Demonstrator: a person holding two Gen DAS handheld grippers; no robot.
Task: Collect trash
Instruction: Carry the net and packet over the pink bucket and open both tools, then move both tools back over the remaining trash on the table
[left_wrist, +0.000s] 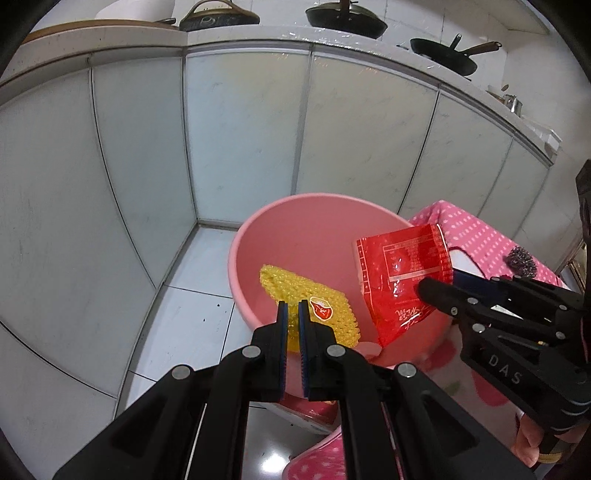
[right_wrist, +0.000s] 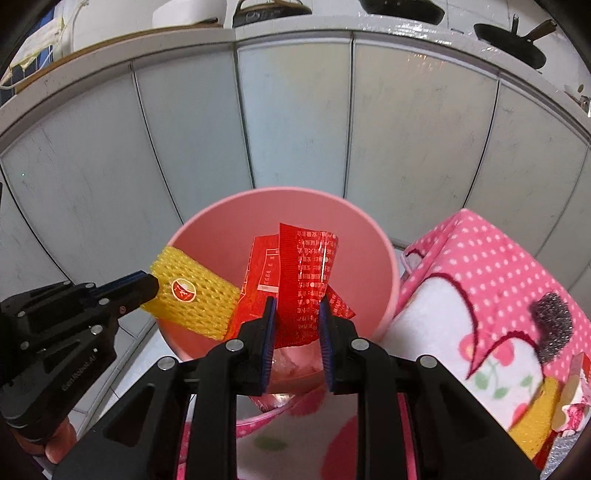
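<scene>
A pink plastic bin stands on the tiled floor by the cabinets. My left gripper is shut on a yellow foam fruit net with a round red sticker, held over the bin's mouth. My right gripper holds a red plastic wrapper between its fingers, also over the bin. Its jaws stand a little apart with the wrapper's lower part between them.
A table with a pink polka-dot cloth stands right of the bin, carrying a steel scourer and more wrappers. White cabinet doors run behind, with pans on the counter.
</scene>
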